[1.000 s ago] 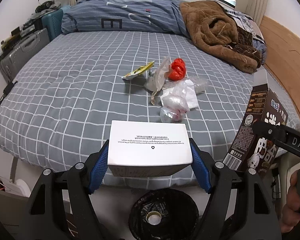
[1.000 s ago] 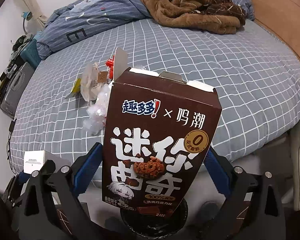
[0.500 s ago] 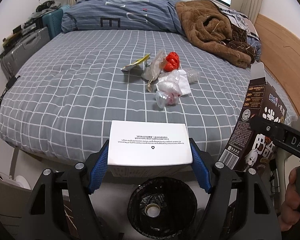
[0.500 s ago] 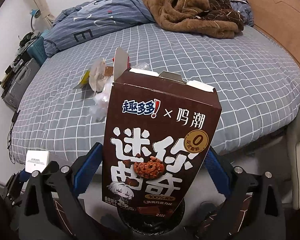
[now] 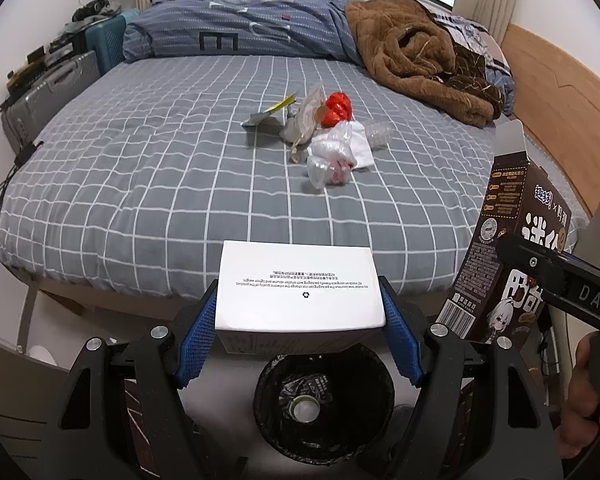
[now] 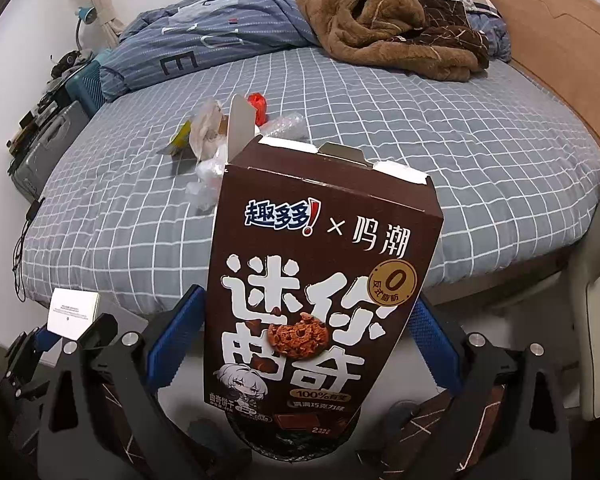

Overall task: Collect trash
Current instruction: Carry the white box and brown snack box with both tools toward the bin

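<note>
Left wrist view
Progress: two boxes are lifted off the bed point(image 5: 140, 184) and are hanging over the bin point(image 5: 324, 400), so I judge this round as nearly at the drop; nothing from this pair is showing inside the bin yet.
Left gripper point(image 5: 298, 340): its blue pads are pressing on both short ends of the white box point(image 5: 298, 286), so it is clamped on that box.
White box position: it is sitting at lower centre of the frame, directly above the black-lined bin that is showing at the bottom centre.
Still to collect: a loose pile of wrappers point(image 5: 324, 136) is lying on the bed at centre frame, well apart from both grippers: a red piece, a yellow packet, clear plastic and white paper.
Right side: the brown biscuit box point(image 5: 508, 264) is showing at the right edge, with a person's hand point(image 5: 592, 408) at lower right.

Right wrist view
Right gripper point(image 6: 308, 344): its blue pads are squeezing the two sides of the brown biscuit box point(image 6: 320, 280), so it is gripping that box.
Biscuit box position: it is filling the centre of the frame, standing upright with its top flaps open, and its lower end is hanging just over the dark bin mouth point(image 6: 260, 446) at bottom centre.
White box point(image 6: 73, 312): it is appearing at lower left, held in the other gripper.
Remaining: the wrapper pile point(image 6: 208, 140) is lying on the bed at upper left of centre, partly hidden behind the box flap.
</note>
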